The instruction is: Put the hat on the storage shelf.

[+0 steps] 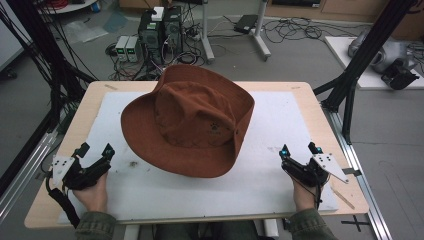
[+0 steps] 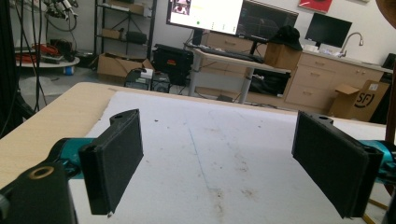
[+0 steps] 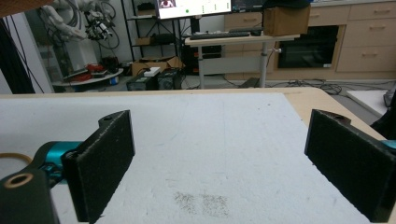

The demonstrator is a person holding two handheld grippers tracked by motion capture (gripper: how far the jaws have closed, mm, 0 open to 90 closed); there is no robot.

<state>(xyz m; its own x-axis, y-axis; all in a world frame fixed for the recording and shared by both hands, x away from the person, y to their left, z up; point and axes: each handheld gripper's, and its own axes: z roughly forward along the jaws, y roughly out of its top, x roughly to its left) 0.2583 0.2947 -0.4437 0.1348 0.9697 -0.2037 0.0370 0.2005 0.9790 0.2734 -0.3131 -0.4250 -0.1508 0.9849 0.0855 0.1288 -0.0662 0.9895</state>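
White matting covers the wooden surface (image 1: pixel 306 100), and a brown hat (image 1: pixel 192 120) sits at its middle, crown up, brim drooping toward the person. Picking it up looks best done by bringing both tongs in low and pinching the brim at opposite sides, perhaps where it lifts slightly off the mat. The left tongs (image 1: pixel 95 150) and right tongs (image 1: pixel 299 149) rest near the front corners, well apart from the hat, jaws spread wide and holding nothing.
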